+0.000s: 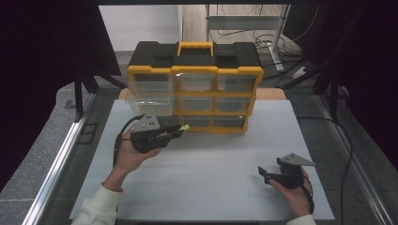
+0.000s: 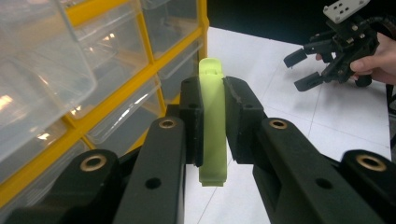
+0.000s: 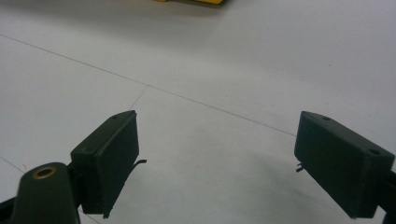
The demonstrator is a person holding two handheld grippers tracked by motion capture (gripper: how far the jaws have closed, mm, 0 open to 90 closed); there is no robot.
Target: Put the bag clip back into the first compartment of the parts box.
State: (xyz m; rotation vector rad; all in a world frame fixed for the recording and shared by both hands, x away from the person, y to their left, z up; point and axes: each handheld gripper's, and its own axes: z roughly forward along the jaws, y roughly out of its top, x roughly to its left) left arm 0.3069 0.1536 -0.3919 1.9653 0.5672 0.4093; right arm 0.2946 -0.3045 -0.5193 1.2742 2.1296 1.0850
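White table (image 1: 225, 154), yellow drawer cabinet (image 1: 195, 89) behind. Left gripper (image 1: 174, 132) pinches a pale green plastic clip (image 2: 212, 126) mid-length; it looks light, stiff, slick, so hold flat sides. Right gripper (image 1: 268, 174) rests open, empty.

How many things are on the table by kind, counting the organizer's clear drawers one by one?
Yellow and black drawer organizer: 1
Clear drawers in it: 9, the upper two on the left pulled out
Light green piece, clamped in the left gripper: 1
Grippers, with the open right gripper: 2
Total: 13
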